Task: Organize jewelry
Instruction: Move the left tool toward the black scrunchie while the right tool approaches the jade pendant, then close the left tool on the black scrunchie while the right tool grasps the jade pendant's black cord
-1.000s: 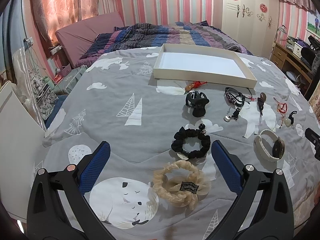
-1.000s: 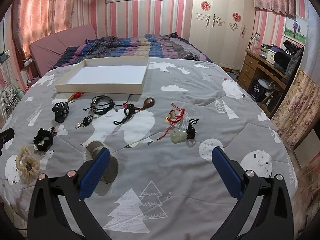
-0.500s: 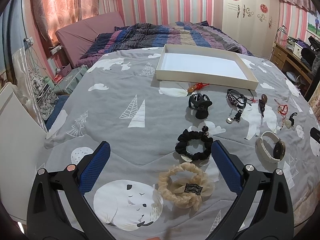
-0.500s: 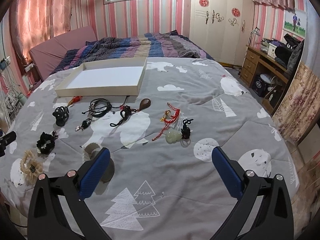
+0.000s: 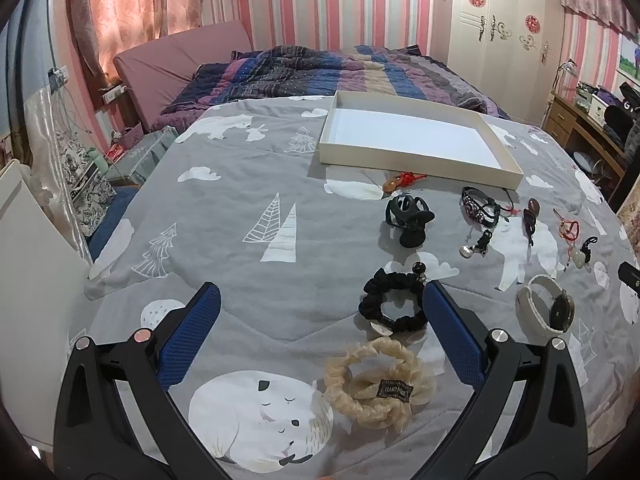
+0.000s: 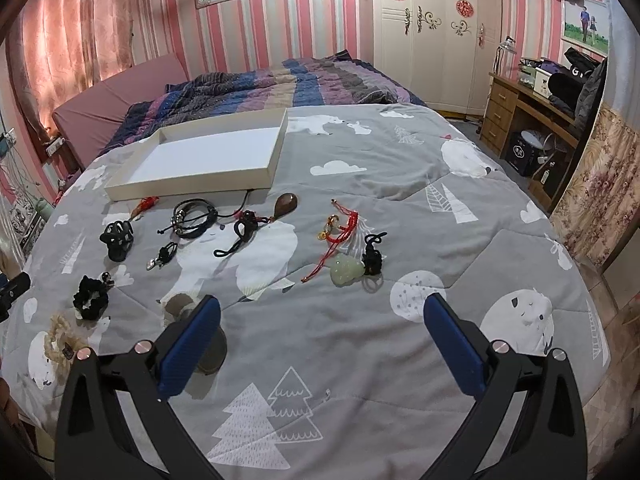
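Jewelry lies scattered on the grey bedspread in front of an empty white tray (image 5: 412, 160) (image 6: 192, 180). My left gripper (image 5: 320, 340) is open and empty above a beige scrunchie (image 5: 378, 384) and a black scrunchie (image 5: 394, 304). Farther off lie a black hair claw (image 5: 408, 216), a black bracelet (image 5: 478, 206) and a white watch (image 5: 546, 310). My right gripper (image 6: 320, 340) is open and empty, short of a jade pendant (image 6: 346, 268), a red cord charm (image 6: 340, 224) and a brown pendant (image 6: 286, 204).
A striped quilt (image 6: 288, 84) is bunched at the head of the bed. A wooden desk (image 6: 532, 108) stands to the right and a white wardrobe (image 6: 436, 28) behind. Bags (image 5: 76, 176) and a white board (image 5: 28, 264) stand off the bed's left side.
Both grippers have drawn back and risen a little, so the items look farther away. Nothing was picked up and both stay open.
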Tool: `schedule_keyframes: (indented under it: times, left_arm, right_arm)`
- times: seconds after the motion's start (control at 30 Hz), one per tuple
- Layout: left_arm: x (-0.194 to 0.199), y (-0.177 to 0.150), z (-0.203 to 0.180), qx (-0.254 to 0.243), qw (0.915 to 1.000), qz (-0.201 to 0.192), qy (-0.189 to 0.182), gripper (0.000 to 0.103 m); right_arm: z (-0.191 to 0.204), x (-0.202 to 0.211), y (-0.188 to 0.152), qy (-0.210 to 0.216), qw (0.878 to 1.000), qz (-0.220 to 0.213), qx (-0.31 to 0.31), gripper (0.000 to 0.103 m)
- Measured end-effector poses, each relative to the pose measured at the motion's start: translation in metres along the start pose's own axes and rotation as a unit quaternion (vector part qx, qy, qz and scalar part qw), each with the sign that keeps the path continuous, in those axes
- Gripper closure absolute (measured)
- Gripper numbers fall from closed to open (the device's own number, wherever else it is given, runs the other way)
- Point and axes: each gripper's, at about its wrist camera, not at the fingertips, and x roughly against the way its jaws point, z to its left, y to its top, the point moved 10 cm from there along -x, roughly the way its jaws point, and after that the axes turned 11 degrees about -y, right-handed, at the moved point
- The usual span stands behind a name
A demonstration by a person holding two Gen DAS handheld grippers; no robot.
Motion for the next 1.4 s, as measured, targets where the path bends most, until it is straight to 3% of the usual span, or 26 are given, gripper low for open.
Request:
schedule_keyframes:
  times: [0.4,1.1,1.4]
  left_arm:
    - [-0.016,0.01,-0.003,-0.008,0.9999,0.009,-0.006,0.003]
    - [-0.035,0.018,-0.011,-0.033,0.9978,0.04,-0.042,0.003]
    - [-0.048,0.015,-0.005,-0.044,0.997,0.058,-0.026,0.003]
  right_arm:
    - [0.013,-0.018,0.002,0.017,0.999,0.022,0.019,0.002]
    - [0.007,-0.023,0.016,-0.026,0.999,0.021,0.032,0.002]
    - [0.012,-0.026,0.023,-0.035,0.998,0.014,0.047,0.002]
